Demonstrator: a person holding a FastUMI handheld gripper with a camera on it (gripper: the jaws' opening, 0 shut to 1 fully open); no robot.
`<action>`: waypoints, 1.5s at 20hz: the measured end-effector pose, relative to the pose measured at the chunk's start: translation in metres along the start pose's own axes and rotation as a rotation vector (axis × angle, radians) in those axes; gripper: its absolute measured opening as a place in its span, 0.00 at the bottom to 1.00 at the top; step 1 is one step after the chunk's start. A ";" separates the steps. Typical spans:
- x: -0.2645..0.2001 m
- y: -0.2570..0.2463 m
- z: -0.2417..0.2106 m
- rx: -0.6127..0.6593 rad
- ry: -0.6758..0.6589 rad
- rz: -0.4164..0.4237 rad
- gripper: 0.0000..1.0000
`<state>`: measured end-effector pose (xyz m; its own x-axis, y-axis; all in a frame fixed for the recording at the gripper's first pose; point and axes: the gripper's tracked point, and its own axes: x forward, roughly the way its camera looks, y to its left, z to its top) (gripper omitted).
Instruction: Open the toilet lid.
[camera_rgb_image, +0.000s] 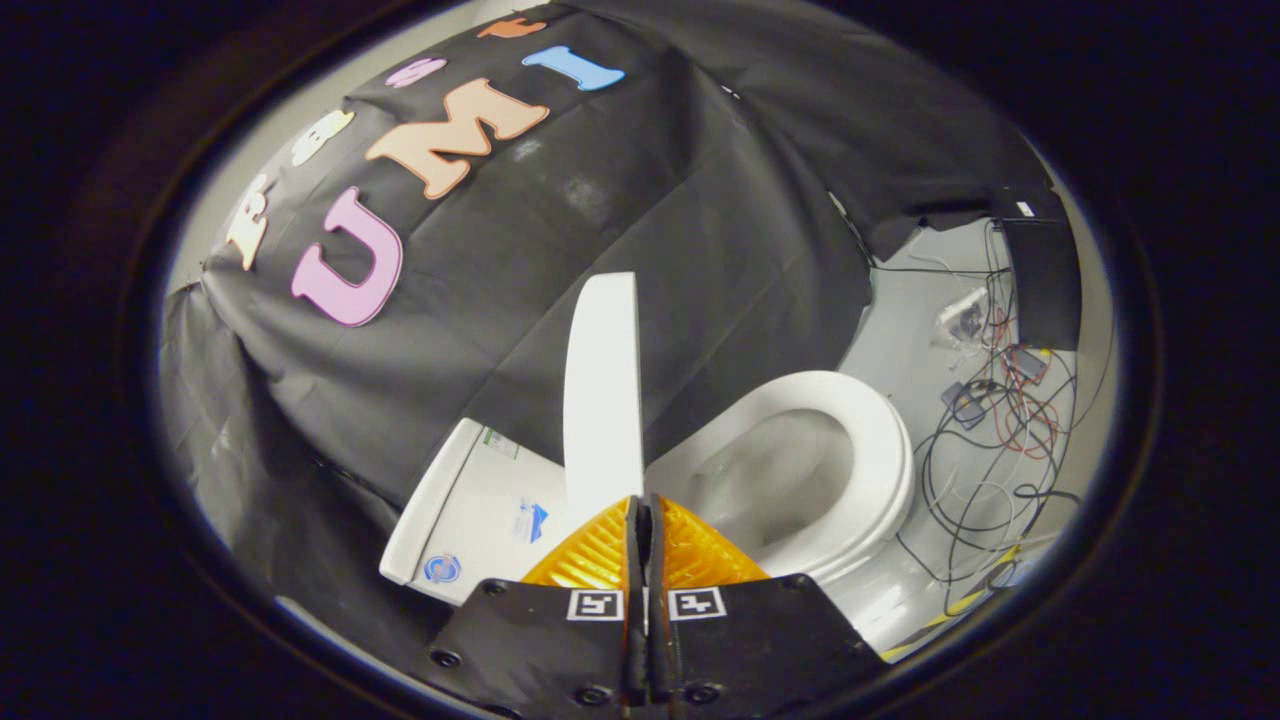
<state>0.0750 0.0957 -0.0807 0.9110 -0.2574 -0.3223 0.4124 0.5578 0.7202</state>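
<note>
The white toilet lid (602, 390) stands raised, seen edge-on, rising from just ahead of my fingertips toward the black cloth wall. To one side of it lies the white seat (880, 450) around the open bowl (770, 480); to the other side is the white tank (470, 510) with small stickers. My gripper (641, 505) is shut, its two fingers pressed together with nothing between them. The tips sit right at the near end of the lid, which ends behind one finger (598, 555); I cannot tell whether they touch.
Black cloth (620, 220) hangs behind the toilet. On the pale floor (900, 330) beyond the seat lie tangled cables (1000, 440), small devices and a black box (1042, 282). A yellow-and-black strip (950, 610) runs along the floor near the bowl.
</note>
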 end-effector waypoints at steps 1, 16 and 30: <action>0.000 0.004 0.000 -0.021 0.004 -0.005 0.02; 0.000 0.068 -0.004 -0.210 -0.036 0.020 0.04; 0.007 0.151 -0.030 -0.477 -0.033 0.059 0.04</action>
<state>0.1434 0.2022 0.0072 0.9354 -0.2352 -0.2639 0.3237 0.8702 0.3715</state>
